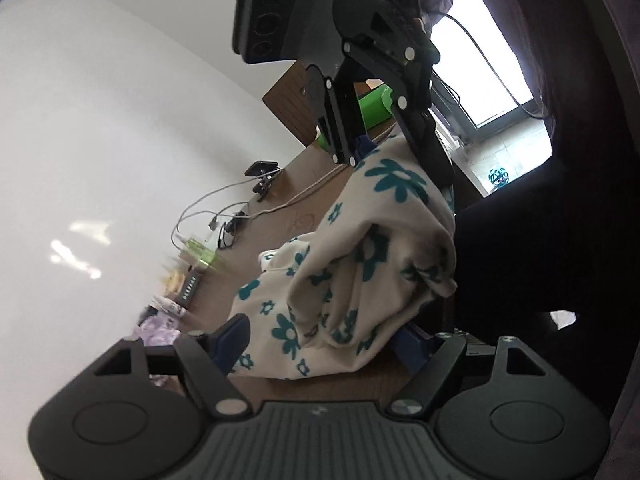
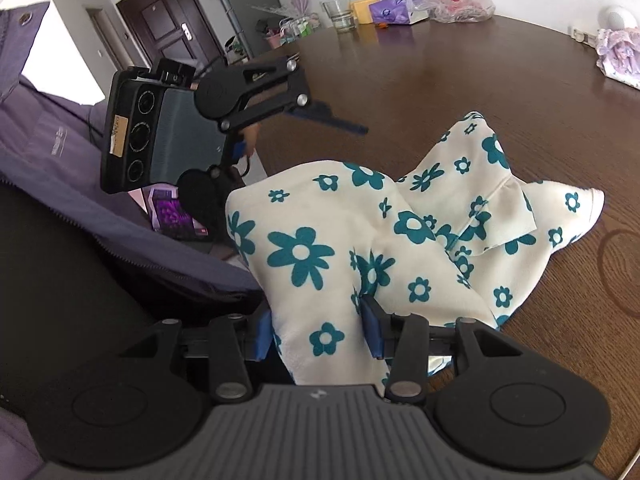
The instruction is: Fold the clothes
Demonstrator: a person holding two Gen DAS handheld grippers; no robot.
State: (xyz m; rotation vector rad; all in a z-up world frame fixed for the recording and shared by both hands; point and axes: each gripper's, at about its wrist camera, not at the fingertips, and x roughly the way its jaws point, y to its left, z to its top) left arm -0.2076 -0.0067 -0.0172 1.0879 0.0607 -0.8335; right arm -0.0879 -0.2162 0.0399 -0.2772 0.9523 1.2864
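Observation:
A cream garment with teal flowers (image 2: 420, 220) lies bunched on the dark wooden table (image 2: 440, 80), near its edge in front of the person. My right gripper (image 2: 318, 328) is shut on a gathered fold of it. In the left wrist view the right gripper (image 1: 396, 164) holds that fold up, and the garment (image 1: 352, 272) hangs down from it. My left gripper (image 1: 322, 328) stands open with its blue fingers wide apart; cloth lies between them without being pinched. In the right wrist view one blue finger (image 2: 332, 120) of the left gripper juts out above the garment, and cloth hides the other.
At the table's far side stand a glass (image 2: 339, 14), a purple box (image 2: 390, 10) and plastic bags (image 2: 452, 0). A lilac floral cloth (image 2: 618, 56) lies at the right. The person's purple jacket (image 2: 60, 152) is close on the left. Cables and a clip (image 1: 262, 178) lie on the table.

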